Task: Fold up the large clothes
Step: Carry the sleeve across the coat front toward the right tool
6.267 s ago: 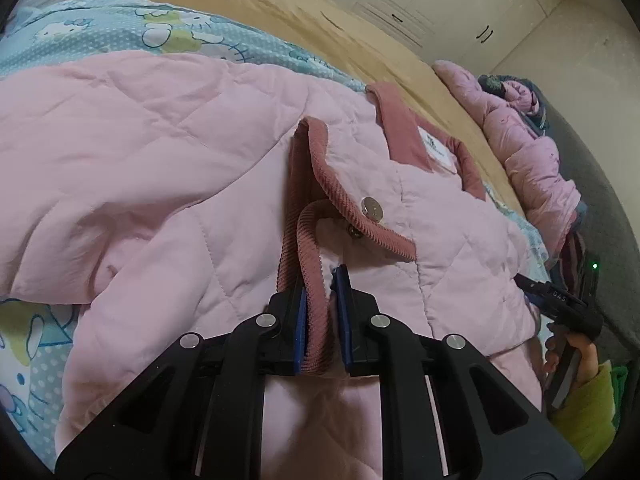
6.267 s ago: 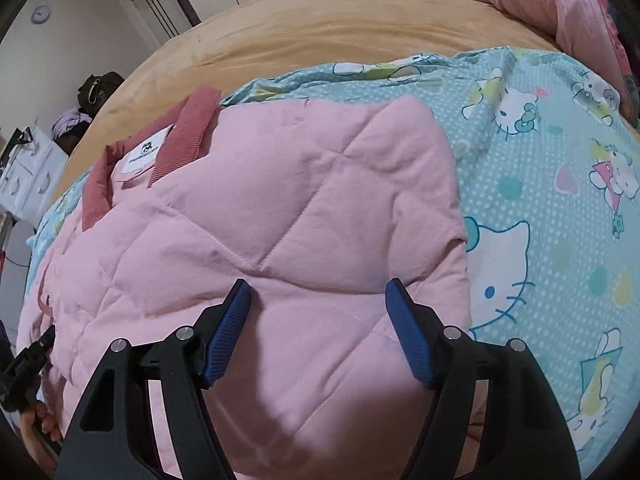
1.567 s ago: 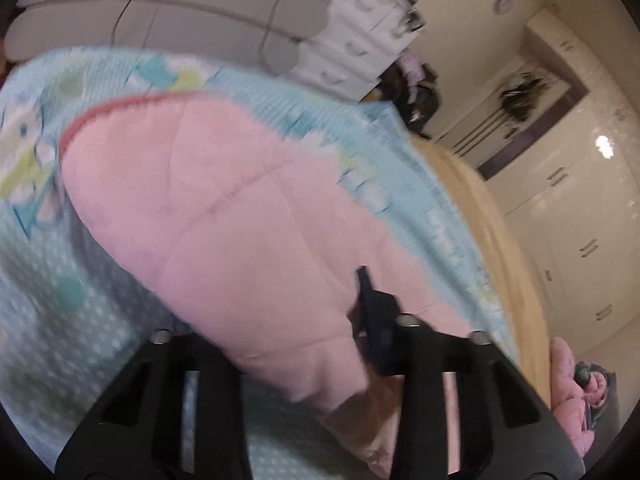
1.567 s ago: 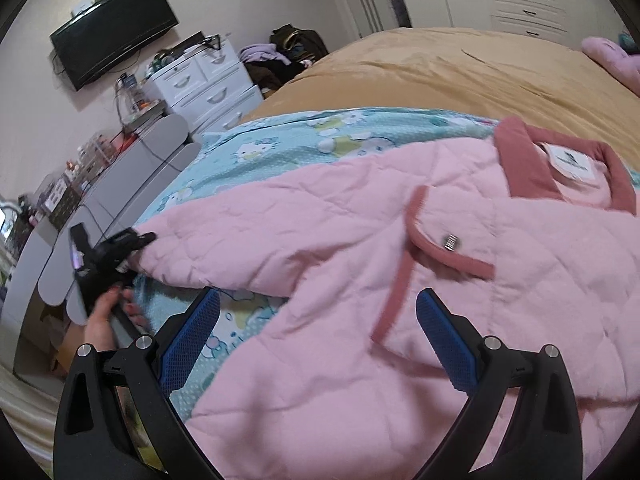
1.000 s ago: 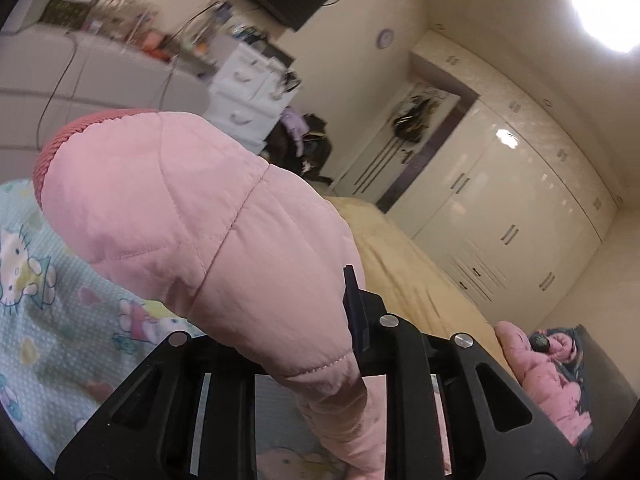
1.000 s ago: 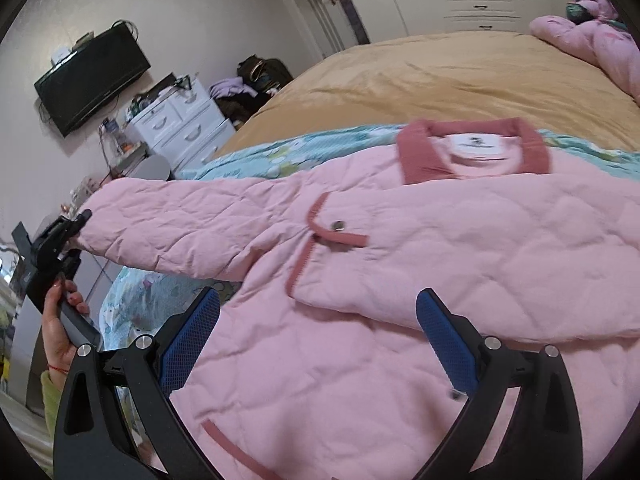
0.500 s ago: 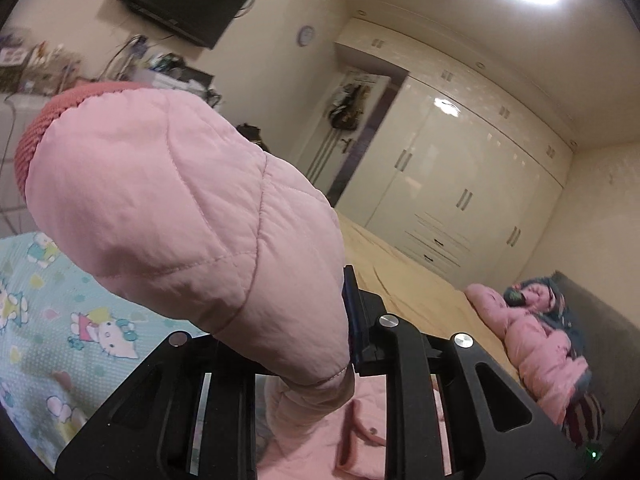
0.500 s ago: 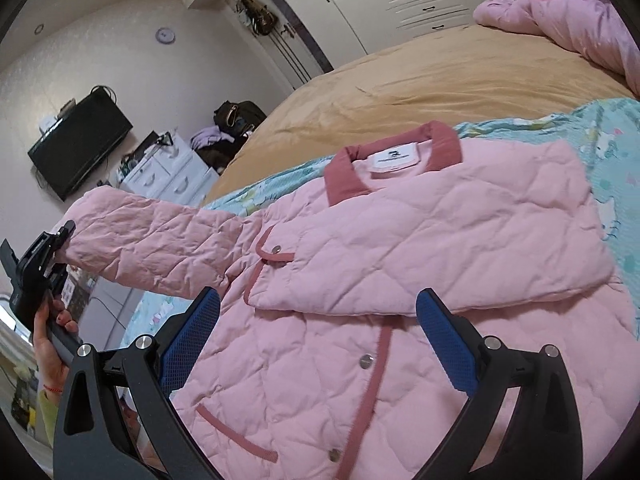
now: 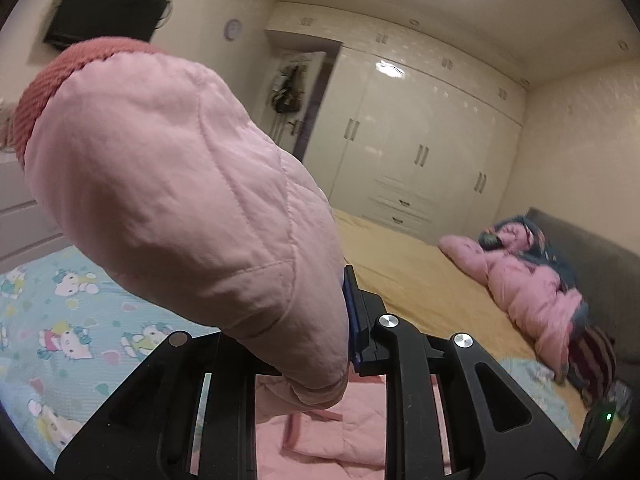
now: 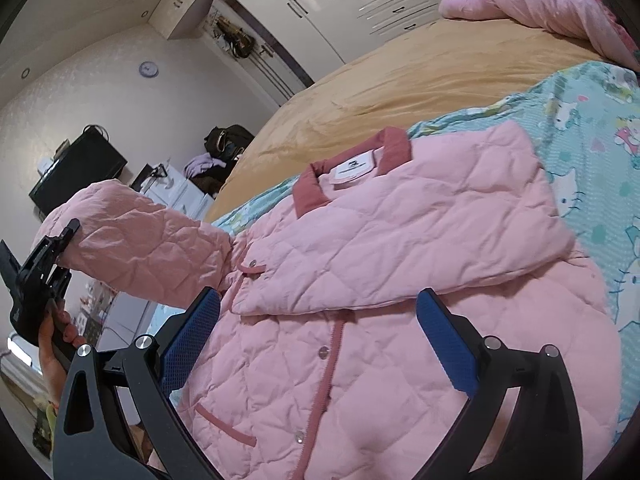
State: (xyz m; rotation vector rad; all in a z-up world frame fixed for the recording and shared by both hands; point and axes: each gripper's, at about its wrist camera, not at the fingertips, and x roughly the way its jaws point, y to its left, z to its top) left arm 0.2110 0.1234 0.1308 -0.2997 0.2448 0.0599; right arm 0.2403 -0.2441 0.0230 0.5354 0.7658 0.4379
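A pink quilted jacket (image 10: 360, 280) with a dark pink collar lies front up on the bed. One sleeve is folded across its chest. My left gripper (image 9: 304, 332) is shut on the other sleeve (image 9: 180, 200) and holds it up in the air; the ribbed cuff (image 9: 60, 76) points away from me. In the right wrist view this gripper (image 10: 44, 264) shows at the far left with the raised sleeve (image 10: 140, 240). My right gripper (image 10: 320, 332) is open and empty, hovering over the jacket's lower front.
A Hello Kitty sheet (image 10: 592, 152) lies under the jacket on a tan bedspread (image 10: 400, 80). A heap of pink clothes (image 9: 528, 280) sits at the bed's far end. White wardrobes (image 9: 420, 152), a dresser (image 10: 176, 192) and a wall TV (image 9: 104, 16) surround the bed.
My left gripper has lifted the sleeve higher and swung it towards the jacket's body. My right gripper has drawn back and tilted, staying open.
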